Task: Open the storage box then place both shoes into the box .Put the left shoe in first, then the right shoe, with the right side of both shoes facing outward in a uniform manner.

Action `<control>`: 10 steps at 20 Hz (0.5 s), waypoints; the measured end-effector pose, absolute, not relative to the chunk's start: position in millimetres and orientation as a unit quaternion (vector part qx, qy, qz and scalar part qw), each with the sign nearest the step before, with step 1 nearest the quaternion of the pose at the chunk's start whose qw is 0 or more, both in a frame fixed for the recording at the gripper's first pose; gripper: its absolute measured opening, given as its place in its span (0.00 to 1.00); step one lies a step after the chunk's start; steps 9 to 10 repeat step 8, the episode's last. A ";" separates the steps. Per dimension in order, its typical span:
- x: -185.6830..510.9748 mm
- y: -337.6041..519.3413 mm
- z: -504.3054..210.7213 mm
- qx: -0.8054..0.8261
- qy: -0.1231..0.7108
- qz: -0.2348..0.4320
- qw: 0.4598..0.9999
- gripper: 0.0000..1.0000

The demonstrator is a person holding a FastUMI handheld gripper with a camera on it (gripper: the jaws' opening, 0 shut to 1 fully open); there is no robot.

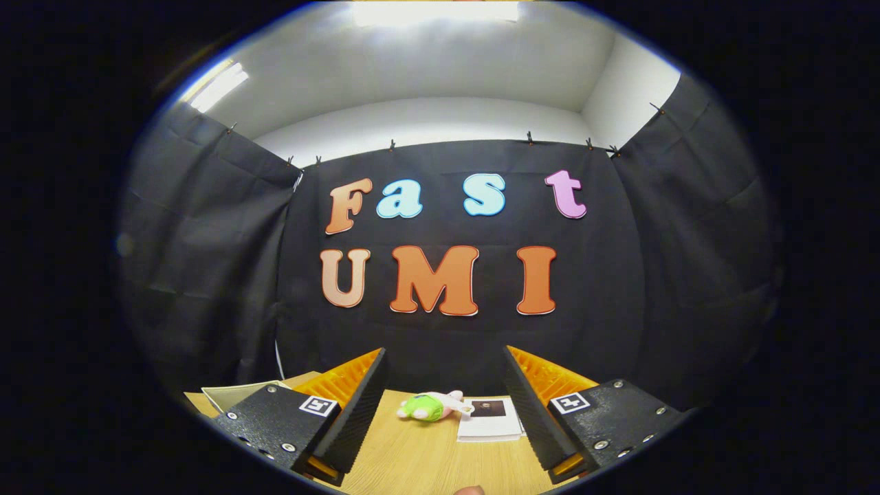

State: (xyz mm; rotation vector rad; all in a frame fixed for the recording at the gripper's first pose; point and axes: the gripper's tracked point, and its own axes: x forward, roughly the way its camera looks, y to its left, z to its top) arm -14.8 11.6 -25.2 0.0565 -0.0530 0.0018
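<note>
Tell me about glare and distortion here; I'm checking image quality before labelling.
Gripper view: strong fisheye bending curves the black cloth wall; ceiling lights blow out to white glare; the light wooden tabletop is evenly lit; the small green and pink plush toy, beyond the open gripper, looks slightly soft.

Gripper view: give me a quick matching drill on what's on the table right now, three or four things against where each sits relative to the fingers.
Things:
1. gripper
2. green and pink plush toy
3. white booklet
4. pale sheet

Places or states:
A. lying flat on the wooden table next to the toy, by the right finger
B. out past the left finger, at the table's edge
C. open, fingers spread wide, holding nothing
D. on the table ahead of the fingers, in the gap between them

Pairs: 1-C, 2-D, 3-A, 4-B
</note>
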 end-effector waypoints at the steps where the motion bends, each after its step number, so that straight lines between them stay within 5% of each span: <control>1: -15.6 9.7 -23.1 0.026 -0.030 0.000 0.999 0.97; 10: -14.4 18.9 -21.3 0.047 -0.042 0.015 0.998 0.97</control>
